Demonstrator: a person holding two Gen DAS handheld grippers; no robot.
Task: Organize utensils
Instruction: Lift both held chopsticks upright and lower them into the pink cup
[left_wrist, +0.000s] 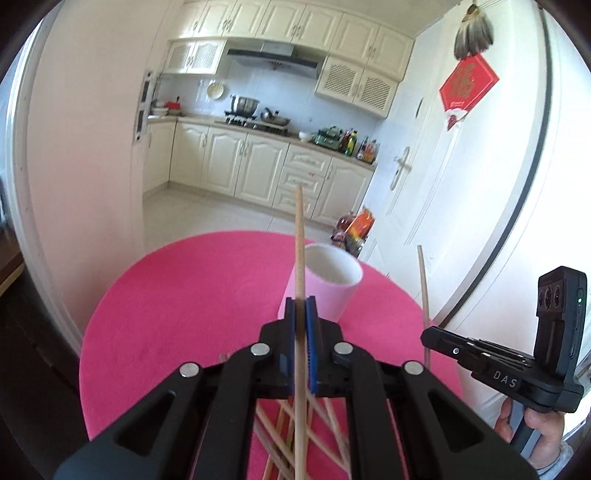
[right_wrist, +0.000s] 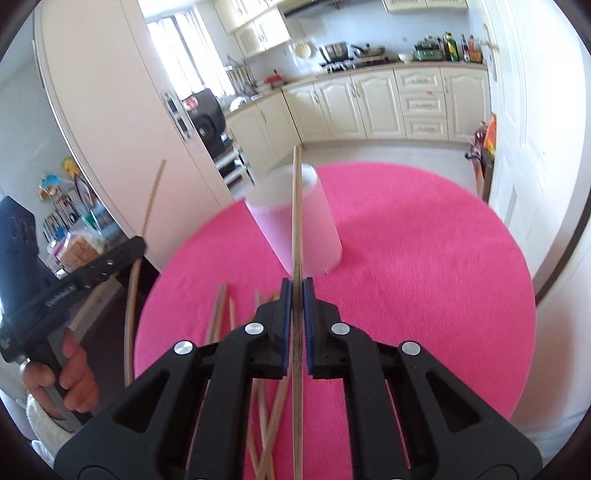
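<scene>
A pale pink cup (left_wrist: 325, 280) stands upright on the round pink table (left_wrist: 184, 295); it also shows in the right wrist view (right_wrist: 295, 221). My left gripper (left_wrist: 301, 302) is shut on a wooden chopstick (left_wrist: 299, 240) that points up, in front of the cup. My right gripper (right_wrist: 296, 286) is shut on another wooden chopstick (right_wrist: 296, 206), also upright before the cup. Several loose chopsticks (right_wrist: 221, 314) lie on the table under both grippers. The right gripper's chopstick (left_wrist: 424, 284) shows at the right of the left wrist view. The left gripper's chopstick (right_wrist: 146, 221) shows at the left of the right wrist view.
The table edge (right_wrist: 517, 258) curves close to a white door (right_wrist: 524, 129) on the right. A white cabinet or fridge (right_wrist: 110, 110) stands left. Kitchen counters (left_wrist: 258, 158) lie beyond. Bags (left_wrist: 354, 225) sit on the floor by the door.
</scene>
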